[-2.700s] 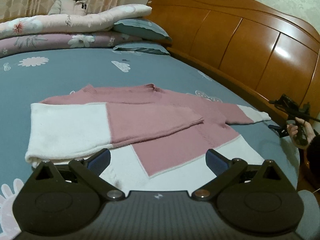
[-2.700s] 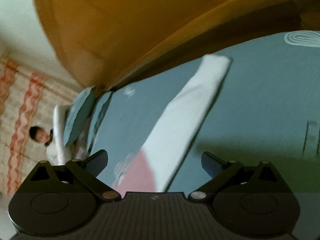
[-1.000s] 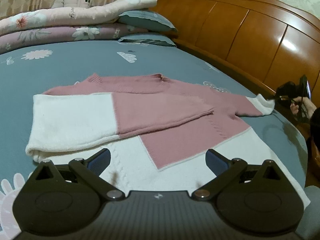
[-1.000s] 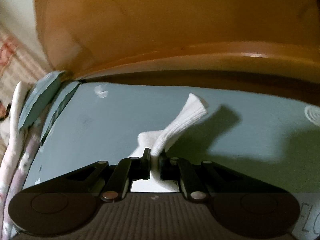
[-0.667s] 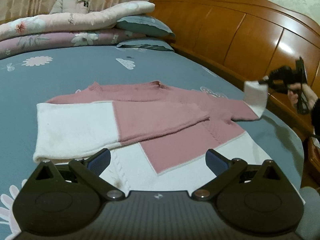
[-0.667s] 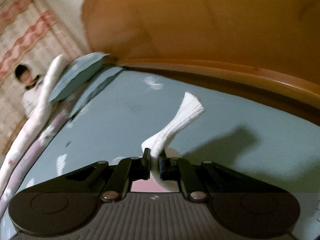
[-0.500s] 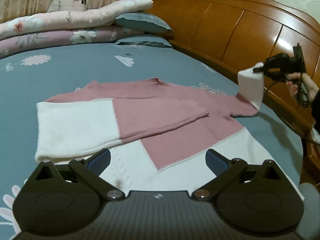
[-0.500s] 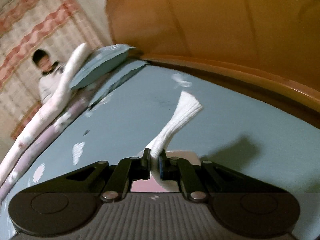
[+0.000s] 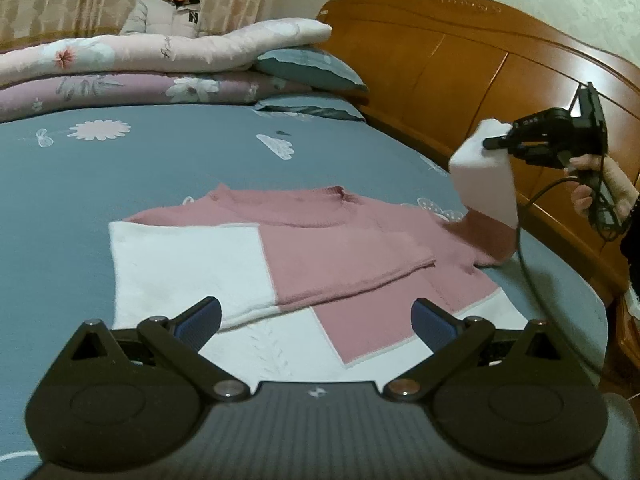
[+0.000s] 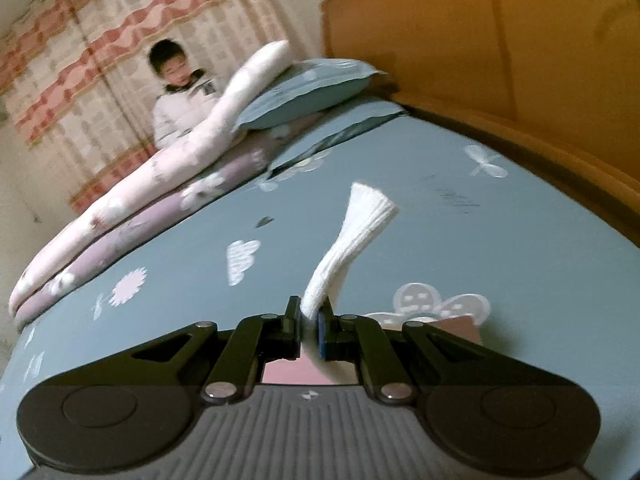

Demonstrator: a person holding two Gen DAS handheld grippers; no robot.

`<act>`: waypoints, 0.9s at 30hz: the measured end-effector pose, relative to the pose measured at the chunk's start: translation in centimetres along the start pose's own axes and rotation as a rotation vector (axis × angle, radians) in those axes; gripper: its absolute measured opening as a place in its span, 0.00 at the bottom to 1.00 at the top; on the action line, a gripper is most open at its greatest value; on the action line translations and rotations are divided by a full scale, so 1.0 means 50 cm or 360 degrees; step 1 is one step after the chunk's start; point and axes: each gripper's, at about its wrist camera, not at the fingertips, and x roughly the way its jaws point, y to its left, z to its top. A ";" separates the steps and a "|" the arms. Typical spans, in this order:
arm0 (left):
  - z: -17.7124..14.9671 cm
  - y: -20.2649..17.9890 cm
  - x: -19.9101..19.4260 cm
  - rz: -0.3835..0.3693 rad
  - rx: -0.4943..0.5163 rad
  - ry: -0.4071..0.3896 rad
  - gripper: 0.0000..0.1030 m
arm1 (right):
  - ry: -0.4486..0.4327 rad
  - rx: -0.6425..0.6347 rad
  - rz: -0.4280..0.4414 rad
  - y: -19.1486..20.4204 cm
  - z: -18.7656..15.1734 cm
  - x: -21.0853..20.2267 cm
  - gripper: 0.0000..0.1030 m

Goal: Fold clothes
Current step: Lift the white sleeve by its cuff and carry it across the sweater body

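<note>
One sleeve of the pink-and-white sweater (image 9: 304,256) already lies folded across its body on the bed (image 9: 160,160). The right gripper (image 10: 308,326), clamped tight on the white cuff (image 9: 486,176), holds the second sleeve aloft. The left gripper (image 9: 316,316) hovers wide apart, empty. Next move, judged: carry that cuff across and lay it flat.

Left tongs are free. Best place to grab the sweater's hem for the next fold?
Take the white hem at its near edge, coming in low from the front: it lies flat, right before the open left tongs, clear of the folded sleeve.
</note>
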 end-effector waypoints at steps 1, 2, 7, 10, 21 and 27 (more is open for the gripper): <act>0.002 0.002 -0.003 0.0002 0.0002 -0.0009 0.98 | 0.0007 -0.0022 0.0013 0.015 -0.001 0.006 0.08; 0.003 0.005 -0.007 0.0005 -0.0002 -0.0018 0.98 | 0.0015 -0.0041 0.0022 0.029 -0.002 0.012 0.08; 0.011 0.020 -0.022 0.0023 -0.0027 -0.0056 0.98 | 0.0056 -0.0140 0.0066 0.096 -0.013 0.046 0.08; 0.018 0.034 -0.037 0.0036 -0.0062 -0.0092 0.98 | 0.0090 -0.0202 0.0083 0.132 -0.022 0.068 0.08; 0.036 0.086 -0.079 0.0036 -0.0222 -0.0196 0.98 | 0.0164 -0.0515 0.0107 0.278 -0.109 0.145 0.08; 0.042 0.098 -0.089 0.0059 -0.0240 -0.0223 0.98 | 0.0155 -0.0712 0.0071 0.355 -0.186 0.180 0.08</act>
